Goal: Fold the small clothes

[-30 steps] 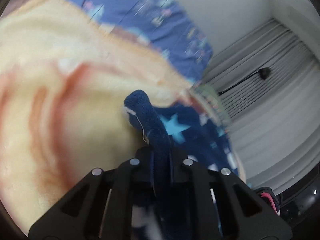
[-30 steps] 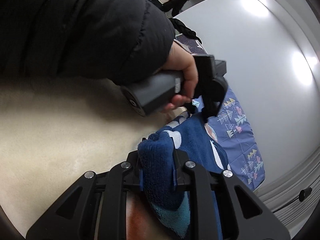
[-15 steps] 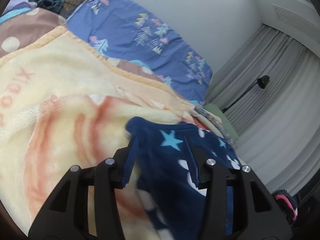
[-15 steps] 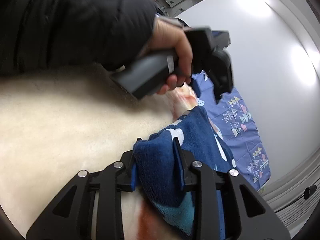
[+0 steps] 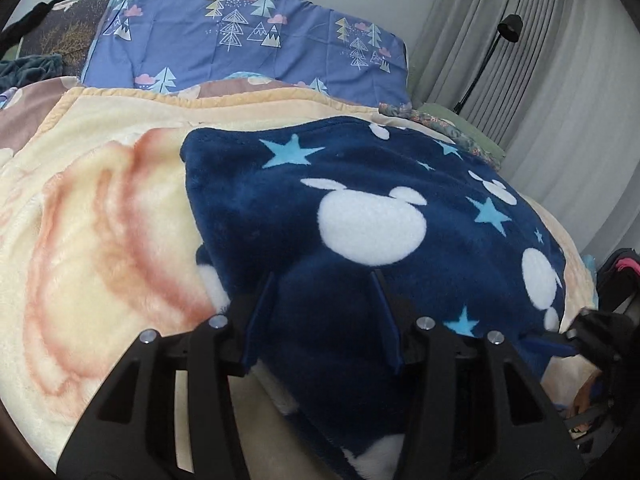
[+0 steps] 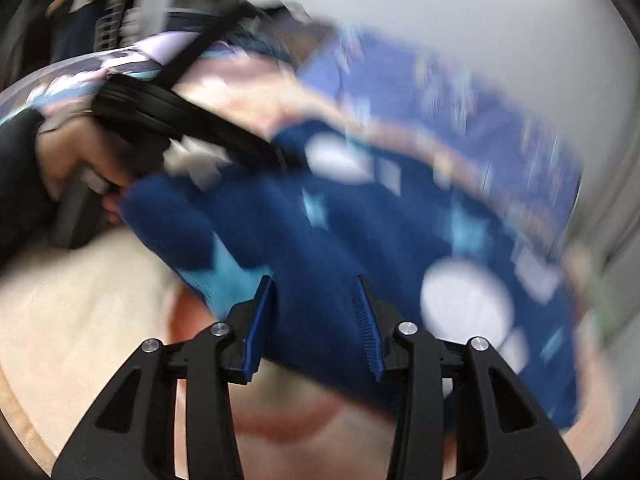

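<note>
A navy fleece garment (image 5: pixel 360 208) with white mouse-head shapes and light blue stars lies spread on the cream and orange blanket (image 5: pixel 100 220). My left gripper (image 5: pixel 324 312) hovers over its near edge. Its jaws are opening, with the fleece beneath and between them but not pinched. In the blurred right wrist view the same garment (image 6: pixel 360 240) fills the middle. My right gripper (image 6: pixel 316 312) is over its near side, jaws opening, pads off the cloth. One of its fingertips (image 5: pixel 548 346) shows at the garment's right edge. A hand (image 6: pixel 76 168) holds the left gripper at the upper left.
A blue pillow (image 5: pixel 240 40) printed with trees lies at the head of the bed. Grey curtains (image 5: pixel 560 100) and a black lamp (image 5: pixel 510 24) stand to the right. Dark clothing (image 5: pixel 32 68) is piled at the far left. The blanket (image 6: pixel 80 300) stretches out beside the garment.
Both grippers were shut on folds of the navy garment and have let go, jaws widening. The garment now lies flat on the blanket. Both views have rolled and drawn back.
</note>
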